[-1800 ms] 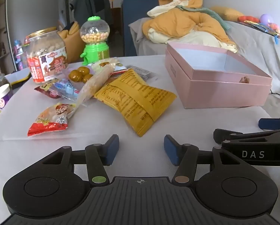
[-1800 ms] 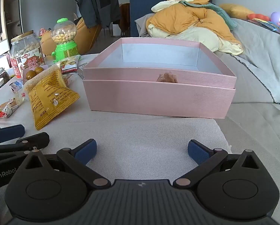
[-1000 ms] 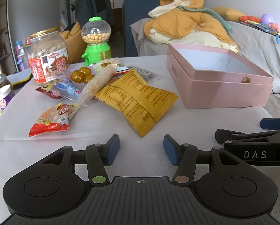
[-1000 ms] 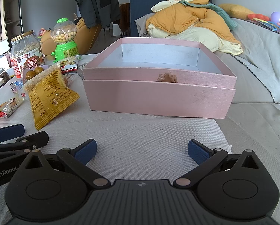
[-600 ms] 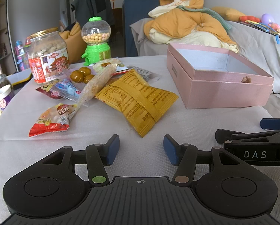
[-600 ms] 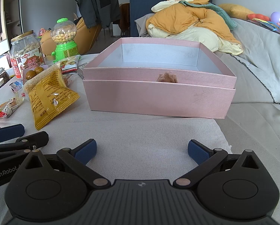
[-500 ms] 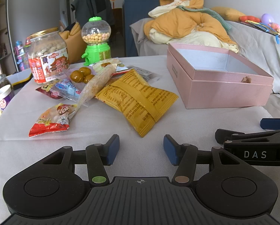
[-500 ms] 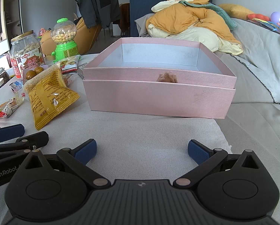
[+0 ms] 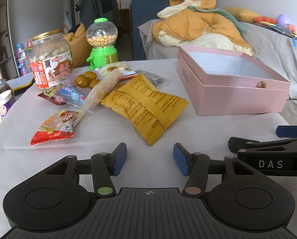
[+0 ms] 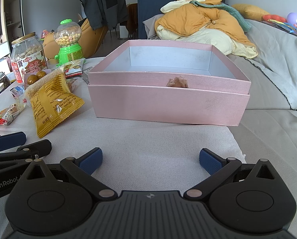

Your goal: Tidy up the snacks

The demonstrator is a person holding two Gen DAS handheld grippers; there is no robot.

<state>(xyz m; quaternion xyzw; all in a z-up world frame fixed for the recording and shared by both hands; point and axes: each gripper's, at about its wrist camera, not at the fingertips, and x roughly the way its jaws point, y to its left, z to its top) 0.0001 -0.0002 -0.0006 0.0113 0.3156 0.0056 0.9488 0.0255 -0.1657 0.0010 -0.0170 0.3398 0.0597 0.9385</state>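
Pink box [image 10: 168, 103] dead ahead of right gripper [image 10: 150, 159], spread wide, empty; yellow snack bag [image 9: 146, 105] just ahead of left gripper [image 9: 150, 159], half-open, empty, nearer; long axis diagonal, corner toward jaws.

On the table [image 9: 198, 131], the snack bags [image 9: 146, 107] lie left of the box [image 9: 234, 97], jar [image 9: 50, 57] behind them.

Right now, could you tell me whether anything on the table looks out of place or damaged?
A small brownish scrap clings to the pink box at its front rim. The snack packets lie jumbled, overlapping one another.
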